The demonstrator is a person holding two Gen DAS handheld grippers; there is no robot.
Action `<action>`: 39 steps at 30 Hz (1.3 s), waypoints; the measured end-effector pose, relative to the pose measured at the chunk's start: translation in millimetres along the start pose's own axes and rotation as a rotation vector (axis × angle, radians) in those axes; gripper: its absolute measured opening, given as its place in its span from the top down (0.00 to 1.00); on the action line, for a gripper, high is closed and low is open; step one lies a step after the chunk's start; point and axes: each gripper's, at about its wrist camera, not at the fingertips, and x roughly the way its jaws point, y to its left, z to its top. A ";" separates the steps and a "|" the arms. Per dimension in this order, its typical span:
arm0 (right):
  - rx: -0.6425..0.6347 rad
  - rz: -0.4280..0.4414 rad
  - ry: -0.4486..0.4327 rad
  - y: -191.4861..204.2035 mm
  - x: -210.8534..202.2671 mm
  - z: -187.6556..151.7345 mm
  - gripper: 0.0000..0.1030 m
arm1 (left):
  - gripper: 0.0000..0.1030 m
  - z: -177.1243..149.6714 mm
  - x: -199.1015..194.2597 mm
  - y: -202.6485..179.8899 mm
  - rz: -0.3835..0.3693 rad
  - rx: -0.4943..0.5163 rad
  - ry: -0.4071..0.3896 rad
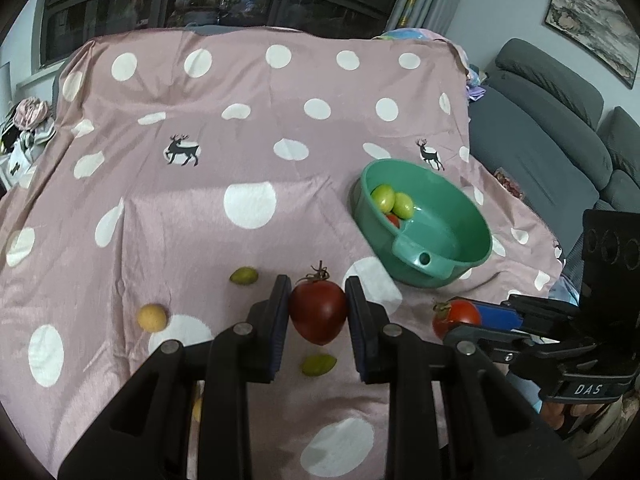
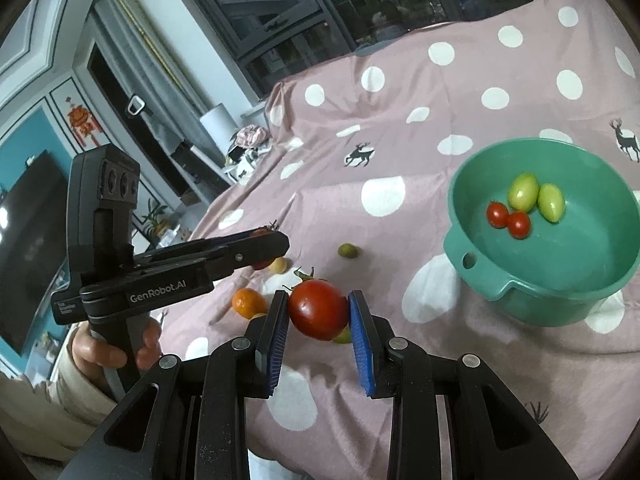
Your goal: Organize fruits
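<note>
My left gripper (image 1: 318, 292) is shut on a dark red tomato (image 1: 318, 312) and holds it above the cloth. My right gripper (image 2: 318, 300) is shut on a bright red tomato (image 2: 318, 309); it also shows in the left wrist view (image 1: 456, 318). The green bowl (image 1: 448, 258) stands at the right and holds two green fruits (image 2: 536, 197) and two small red tomatoes (image 2: 508, 218). Loose on the cloth lie a green fruit (image 1: 243, 276), a yellow fruit (image 1: 152, 317), another green fruit (image 1: 318, 365) and an orange (image 2: 248, 303).
The table is covered by a pink cloth with white dots (image 1: 248, 204). A grey sofa (image 1: 560, 136) stands to the right of it. The left gripper's body and the hand holding it (image 2: 120, 280) fill the left of the right wrist view.
</note>
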 end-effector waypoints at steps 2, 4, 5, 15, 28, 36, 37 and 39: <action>0.004 -0.008 -0.009 -1.7 -1.3 0.9 0.69 | 0.74 3.5 1.1 -3.7 -0.008 0.012 -0.005; 0.009 -0.014 -0.017 -3.9 -2.6 1.7 0.69 | 0.74 7.0 2.8 -7.9 -0.016 0.026 -0.009; 0.012 -0.021 -0.024 -5.6 -4.0 2.2 0.69 | 0.74 8.1 3.4 -9.2 -0.019 0.031 -0.010; 0.055 -0.071 -0.074 -27.6 -15.2 7.1 0.69 | 0.74 28.5 17.9 -33.1 -0.052 0.097 -0.026; 0.118 -0.138 -0.135 -64.7 -29.4 14.0 0.69 | 0.74 51.3 54.6 -58.8 -0.096 0.147 -0.003; 0.163 -0.200 -0.160 -96.3 -34.5 16.6 0.69 | 0.74 56.5 89.6 -73.6 -0.136 0.153 0.043; 0.166 -0.207 -0.160 -99.3 -33.9 17.1 0.69 | 0.74 56.7 93.3 -76.0 -0.139 0.157 0.049; 0.170 -0.224 -0.157 -105.6 -33.5 17.0 0.69 | 0.74 56.2 103.0 -81.3 -0.148 0.168 0.063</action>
